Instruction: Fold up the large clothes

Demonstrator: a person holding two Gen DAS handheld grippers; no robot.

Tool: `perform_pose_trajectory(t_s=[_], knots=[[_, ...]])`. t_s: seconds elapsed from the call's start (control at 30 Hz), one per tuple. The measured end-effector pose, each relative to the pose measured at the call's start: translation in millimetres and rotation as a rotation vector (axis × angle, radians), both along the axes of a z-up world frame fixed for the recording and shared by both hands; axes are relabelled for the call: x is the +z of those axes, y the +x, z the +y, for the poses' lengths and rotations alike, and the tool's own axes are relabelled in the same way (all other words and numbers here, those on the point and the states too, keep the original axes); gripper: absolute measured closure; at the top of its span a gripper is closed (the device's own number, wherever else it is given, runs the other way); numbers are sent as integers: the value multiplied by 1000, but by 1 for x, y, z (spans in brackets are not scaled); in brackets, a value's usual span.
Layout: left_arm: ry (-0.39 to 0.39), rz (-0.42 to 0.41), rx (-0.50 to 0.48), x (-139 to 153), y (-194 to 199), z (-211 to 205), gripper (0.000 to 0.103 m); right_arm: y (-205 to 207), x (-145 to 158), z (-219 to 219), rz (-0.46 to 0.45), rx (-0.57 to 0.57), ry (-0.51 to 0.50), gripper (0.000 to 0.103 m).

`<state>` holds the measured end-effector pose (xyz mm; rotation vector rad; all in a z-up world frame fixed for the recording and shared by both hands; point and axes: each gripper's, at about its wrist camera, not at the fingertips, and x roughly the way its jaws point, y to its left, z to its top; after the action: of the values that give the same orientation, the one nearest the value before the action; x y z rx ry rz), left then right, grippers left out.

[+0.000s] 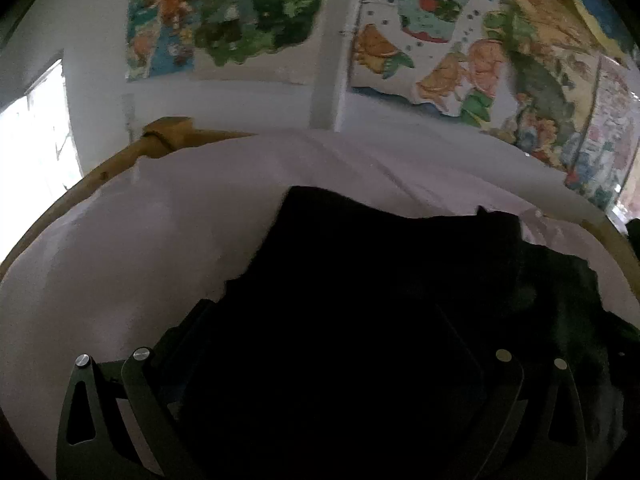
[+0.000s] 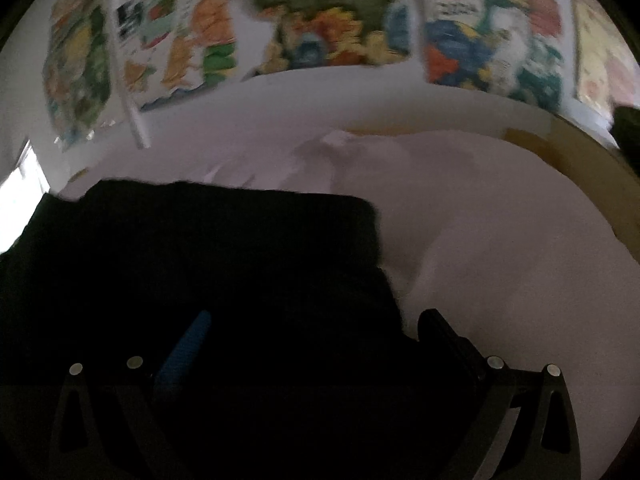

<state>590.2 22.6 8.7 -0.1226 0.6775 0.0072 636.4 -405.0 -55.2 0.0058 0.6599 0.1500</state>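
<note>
Black garment on a pale sheet, both grippers low over it.

The black garment (image 1: pixel 380 280) lay spread on a pale lilac bed sheet (image 1: pixel 140 248), its far edge uneven and one corner raised; a wooden bed frame (image 1: pixel 168 132) curved round behind. The left gripper (image 1: pixel 320 344) had its fingers set wide apart, dark cloth filling the space between them, but whether it gripped any I could not tell. The right gripper (image 2: pixel 312 340) likewise stood spread, a blue pad (image 2: pixel 184 352) showing on one finger against the garment (image 2: pixel 200 248); its hold was also unclear. Colourful cartoon posters (image 1: pixel 432 40) covered the wall. They carried dark printed characters, too blurred to read, and no brand or label showed on the cloth.
</note>
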Motion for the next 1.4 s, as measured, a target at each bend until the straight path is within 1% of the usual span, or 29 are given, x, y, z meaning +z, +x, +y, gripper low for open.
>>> perform_pose_trajectory(t_s=[0.17,0.27,0.4,0.57,1.0,1.2,1.4], knots=[[4,26,46,-1,-5,13,1,-10,8,-12,-5,-31,10,0],[-5,29,61,0,-11,20,1,-21,14,-15,-16,-18,7,0],[8,22,66,5,-21,23,1,-37,19,-16,-33,4,-1,0],[24,14,59,11,-34,23,1,-54,25,-13,-47,28,-25,0],[75,-8,6,32,-74,26,1,-101,39,-13,-67,80,-22,0],[89,-3,-12,32,-85,30,1,-112,47,-11,-79,85,-22,0],[99,3,-26,28,-95,34,1,-117,45,-5,-71,103,-37,0]])
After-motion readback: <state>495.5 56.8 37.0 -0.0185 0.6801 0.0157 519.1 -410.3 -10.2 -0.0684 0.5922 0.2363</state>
